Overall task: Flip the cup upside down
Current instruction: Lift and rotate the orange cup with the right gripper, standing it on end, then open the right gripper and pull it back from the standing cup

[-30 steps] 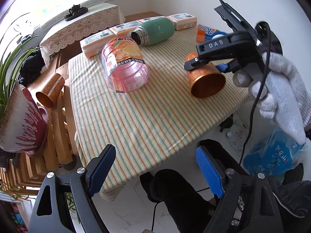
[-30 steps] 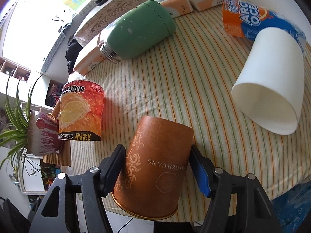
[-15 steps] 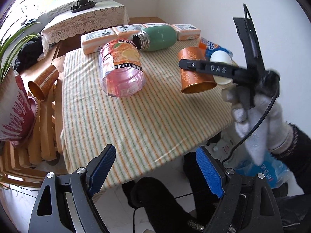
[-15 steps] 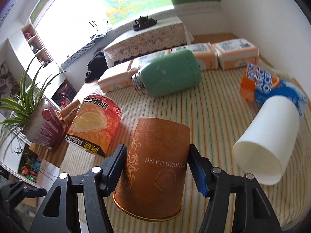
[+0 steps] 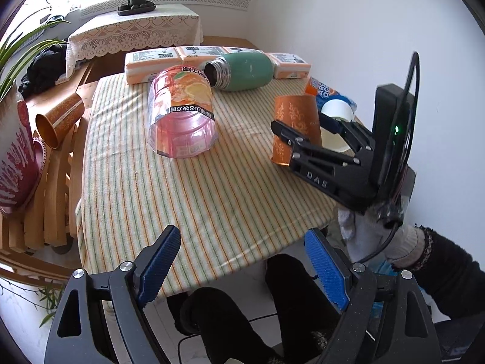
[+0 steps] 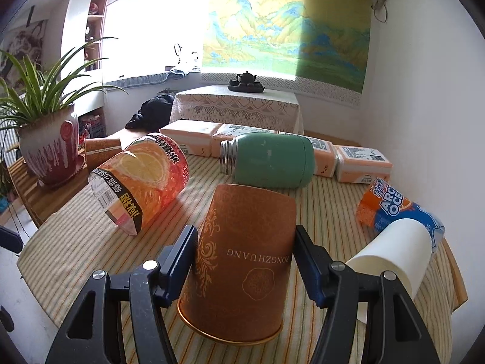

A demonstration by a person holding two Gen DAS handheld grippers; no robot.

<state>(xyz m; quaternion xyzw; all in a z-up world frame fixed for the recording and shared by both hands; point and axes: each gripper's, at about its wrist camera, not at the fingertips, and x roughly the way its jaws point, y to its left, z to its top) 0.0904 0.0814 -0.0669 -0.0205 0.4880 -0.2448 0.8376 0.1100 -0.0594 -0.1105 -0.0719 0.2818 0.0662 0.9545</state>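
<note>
My right gripper (image 6: 244,265) is shut on an orange-brown paper cup (image 6: 242,261) with gold scrollwork. The cup stands mouth down, nearly upright, its rim at or just above the striped tablecloth (image 6: 75,242). In the left wrist view the same cup (image 5: 295,127) sits at the table's right side, held by the right gripper (image 5: 306,130). My left gripper (image 5: 242,268) is open and empty, off the table's near edge above the floor.
On the table lie a pink orange-print plastic tub (image 5: 182,115), a green flask (image 5: 242,71), a white paper cup (image 6: 391,251), a blue-orange packet (image 6: 391,204) and tissue packs (image 5: 154,63). A second brown cup (image 5: 59,119) and a potted plant (image 6: 48,148) are at the left.
The right gripper has turned the cup from tilted to nearly upright, mouth down, and lowered it toward the cloth. The left gripper has pulled back slightly and stays open.
</note>
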